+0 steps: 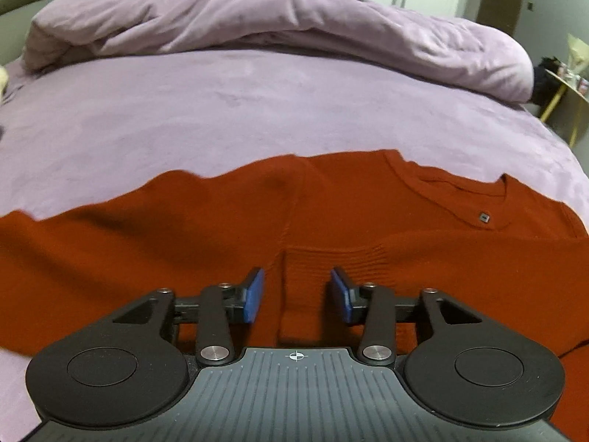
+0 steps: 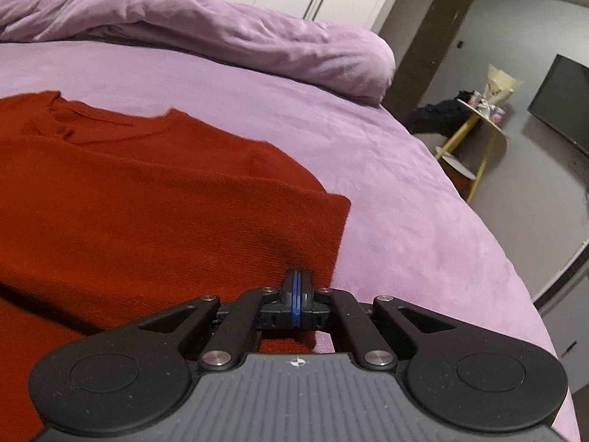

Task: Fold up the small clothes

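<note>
A rust-red knit sweater [image 1: 165, 243] lies spread on the lilac bed, its neckline with a small tag [image 1: 483, 216] at the far right. A folded-in sleeve ends in a ribbed cuff [image 1: 331, 258] on the body. My left gripper [image 1: 297, 287] hovers over that cuff, open, with its blue pads [image 1: 254, 294] apart and not pressing the cloth. In the right wrist view the sweater [image 2: 147, 202] fills the left half. My right gripper [image 2: 297, 276] is shut, pads together, tips at the sweater's near right edge. No cloth shows between its pads.
The lilac sheet [image 1: 221, 110] stretches beyond the sweater to a bunched lilac duvet [image 1: 257, 18] at the back. The bed's edge curves down on the right. Past it stand a yellow-legged side table [image 2: 478, 118] with small items and a dark screen [image 2: 563, 99].
</note>
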Demonstrator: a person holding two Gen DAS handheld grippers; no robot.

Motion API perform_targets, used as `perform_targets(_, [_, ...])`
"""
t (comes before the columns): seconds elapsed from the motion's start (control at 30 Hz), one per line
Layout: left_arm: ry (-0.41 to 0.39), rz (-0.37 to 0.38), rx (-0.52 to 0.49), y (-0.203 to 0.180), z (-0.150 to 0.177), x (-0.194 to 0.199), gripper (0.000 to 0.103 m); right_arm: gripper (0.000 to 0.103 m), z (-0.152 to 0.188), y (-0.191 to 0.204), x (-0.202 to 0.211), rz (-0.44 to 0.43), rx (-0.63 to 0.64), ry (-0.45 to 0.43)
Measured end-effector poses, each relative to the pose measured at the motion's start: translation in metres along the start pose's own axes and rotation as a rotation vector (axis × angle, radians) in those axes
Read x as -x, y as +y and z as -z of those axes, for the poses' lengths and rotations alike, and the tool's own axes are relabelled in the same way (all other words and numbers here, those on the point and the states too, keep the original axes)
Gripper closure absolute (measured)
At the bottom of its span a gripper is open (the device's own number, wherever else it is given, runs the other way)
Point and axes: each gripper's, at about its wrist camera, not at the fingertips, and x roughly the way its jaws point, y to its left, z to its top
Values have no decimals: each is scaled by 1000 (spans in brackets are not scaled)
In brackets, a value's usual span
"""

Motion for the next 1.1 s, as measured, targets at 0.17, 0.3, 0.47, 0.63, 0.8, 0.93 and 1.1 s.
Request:
perform_targets(0.17, [-61,-30,54,2,-3,26,50,103,-16,-1,17,-106,-121,-55])
perform_targets(0.3, [-52,4,28,-15,-5,20,49,103,-31,24,10,-126,-58,-84])
perform_targets(0.47, [-1,15,-49,-41,1,-12,49,103,-26,36,-19,-37,33,-44])
perform_targets(0.63, [-42,-18,-97,-53,-1,-31,43,103,-22,11,-41,53,-22,-3])
perform_targets(0.8, [-45,-49,-157,-57,-6,-38,33,103,-24,21,-45,98,38,-6])
perform_targets(0.93, [-8,-27,-91,-47,-2,-17,36,103,-25,4,-27,10,-49,-20])
perform_targets(1.1, [6,12,-66,-49,15,-7,33,103,-9,-5,24,-229,-150,-59])
